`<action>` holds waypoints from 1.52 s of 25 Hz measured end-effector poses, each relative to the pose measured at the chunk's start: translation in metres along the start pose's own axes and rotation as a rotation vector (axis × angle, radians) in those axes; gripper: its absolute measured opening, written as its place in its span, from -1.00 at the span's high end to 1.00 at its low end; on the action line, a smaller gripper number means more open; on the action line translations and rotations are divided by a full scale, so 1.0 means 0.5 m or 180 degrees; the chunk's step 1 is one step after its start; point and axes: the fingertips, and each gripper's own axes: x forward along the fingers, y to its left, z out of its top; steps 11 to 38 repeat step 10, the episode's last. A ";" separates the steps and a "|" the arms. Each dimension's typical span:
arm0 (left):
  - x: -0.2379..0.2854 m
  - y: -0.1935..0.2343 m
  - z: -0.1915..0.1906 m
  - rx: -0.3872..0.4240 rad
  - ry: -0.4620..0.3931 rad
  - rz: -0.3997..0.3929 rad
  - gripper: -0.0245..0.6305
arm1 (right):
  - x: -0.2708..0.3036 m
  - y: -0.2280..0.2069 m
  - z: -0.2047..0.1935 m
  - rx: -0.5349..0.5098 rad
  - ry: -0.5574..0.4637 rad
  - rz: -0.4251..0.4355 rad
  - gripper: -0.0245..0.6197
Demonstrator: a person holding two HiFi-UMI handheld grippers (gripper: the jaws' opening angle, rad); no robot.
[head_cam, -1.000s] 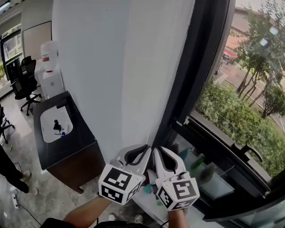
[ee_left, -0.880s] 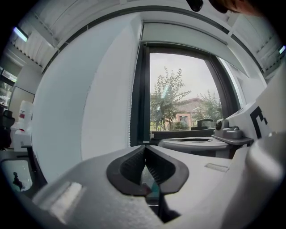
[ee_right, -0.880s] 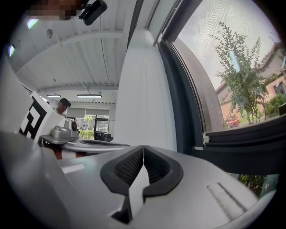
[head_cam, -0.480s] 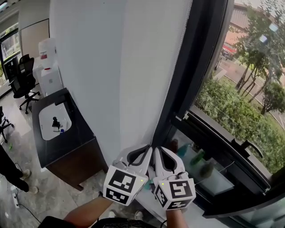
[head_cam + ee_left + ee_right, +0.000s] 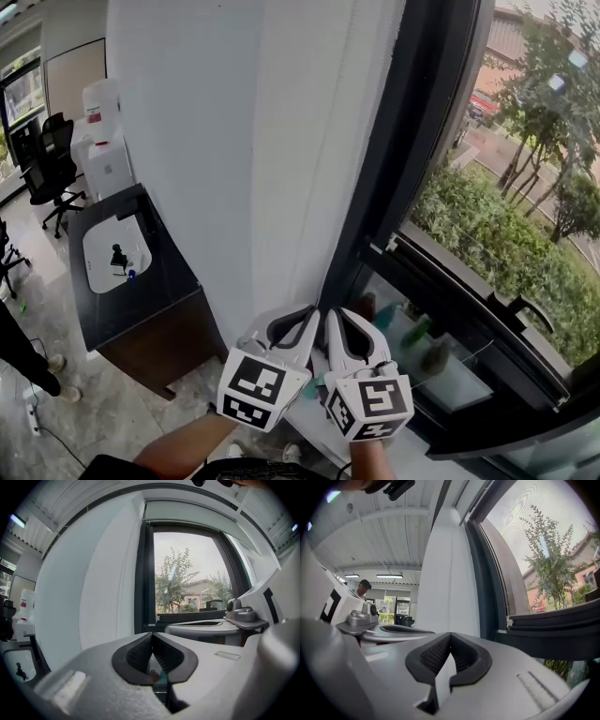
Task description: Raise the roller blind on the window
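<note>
2 sets of jaws are closed: left gripper (image 5: 152,634) empty, right gripper (image 5: 450,634) on the blind's upright pull cord (image 5: 450,597).

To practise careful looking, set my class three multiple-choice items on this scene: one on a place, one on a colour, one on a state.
1. In the head view, the dark counter lies on which side of the left gripper?
A left; B right; C directly beneath it.
2. The window frame is which colour?
A white; B black; C red.
3. The left gripper's jaws are:
A wide apart; B together; C clamped on a bottle.

Answers:
1 A, the counter sits toward the picture's left edge.
2 B, the frame shows black beside the glass.
3 B, the pads meet in the left gripper view.
</note>
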 end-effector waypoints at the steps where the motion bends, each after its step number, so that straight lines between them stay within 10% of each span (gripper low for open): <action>1: 0.000 -0.001 0.000 -0.0004 -0.0001 -0.0001 0.92 | 0.000 0.000 0.000 0.0001 0.0001 0.0003 0.91; 38: 0.000 -0.007 -0.003 -0.0011 -0.0002 -0.0007 0.92 | -0.003 -0.003 -0.003 0.0006 0.0015 0.0009 0.91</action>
